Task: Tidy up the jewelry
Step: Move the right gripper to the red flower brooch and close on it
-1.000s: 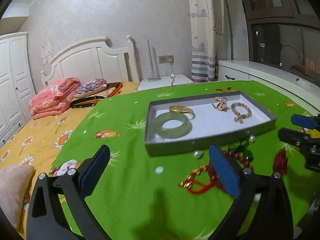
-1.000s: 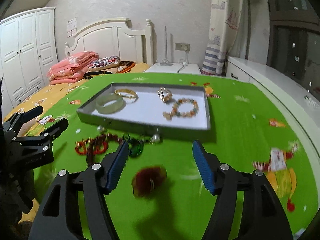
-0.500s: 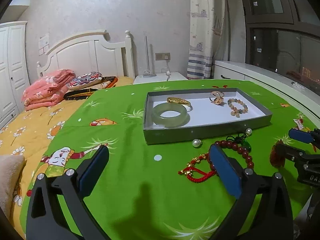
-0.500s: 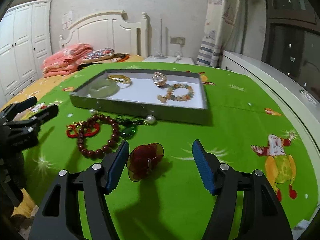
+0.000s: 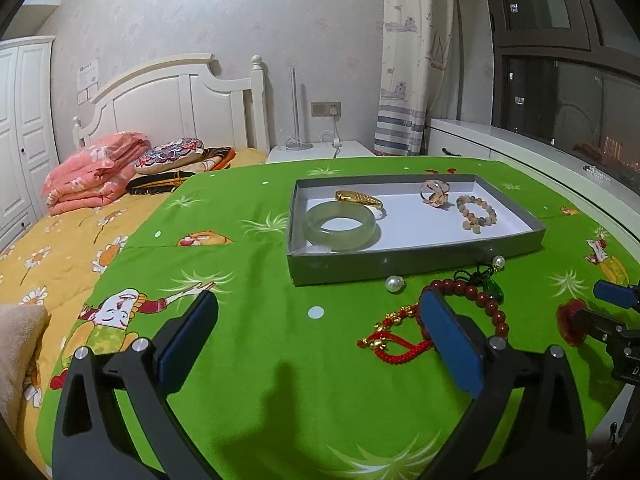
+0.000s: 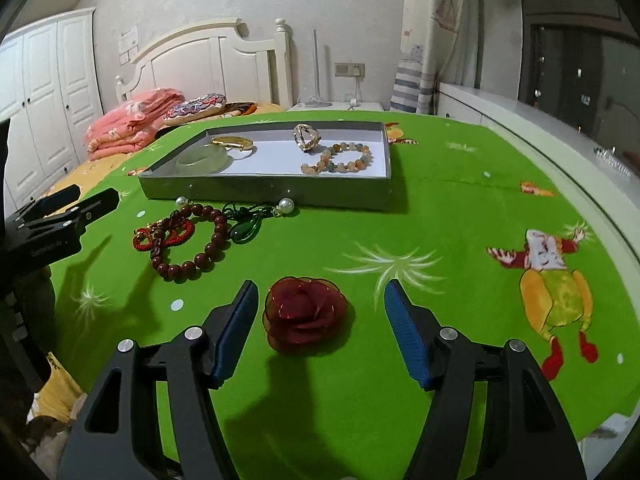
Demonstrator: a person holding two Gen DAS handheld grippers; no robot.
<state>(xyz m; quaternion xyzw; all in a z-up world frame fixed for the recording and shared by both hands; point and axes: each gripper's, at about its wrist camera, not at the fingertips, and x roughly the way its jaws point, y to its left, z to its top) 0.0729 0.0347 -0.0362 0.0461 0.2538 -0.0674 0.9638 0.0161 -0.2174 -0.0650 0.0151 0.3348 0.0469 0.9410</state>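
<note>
- Green cartoon-print cloth-covered bench: carries everything; both cams sit lower & nearer it than 1 s ago, so the view has dropped w/ the grippers.
- Shallow grey cardboard tray w/ white floor: same spot on bench, contents unchanged – pale green jade bangle, gold bracelet, gold-tone ring, mixed pastel bead bracelet. So 4 pcs sorted, none added in the last sec.
- Right gripper: biggest change. It has come down & fwd; dark red fabric rose brooch now lies between its blue-padded fingers, nearer the left pad, no contact visible. Fingers spread wide, holding nothing. Judgement: approach done, closing on the rose is the step in hand.
- Left gripper: fingers wide apart, empty, hovering over bare cloth left of the loose pile. Drifted back a bit vs 1 s ago; looks idle.
- Loose pile in front of tray, untouched: dark red wooden bead bracelet, red cord bracelet w/ gold charms, green glass pendant on black cord, two white pearls.
- Meaning: rose next for the tray, est. under halfway; petals soft, a hard squeeze may crush them.
</note>
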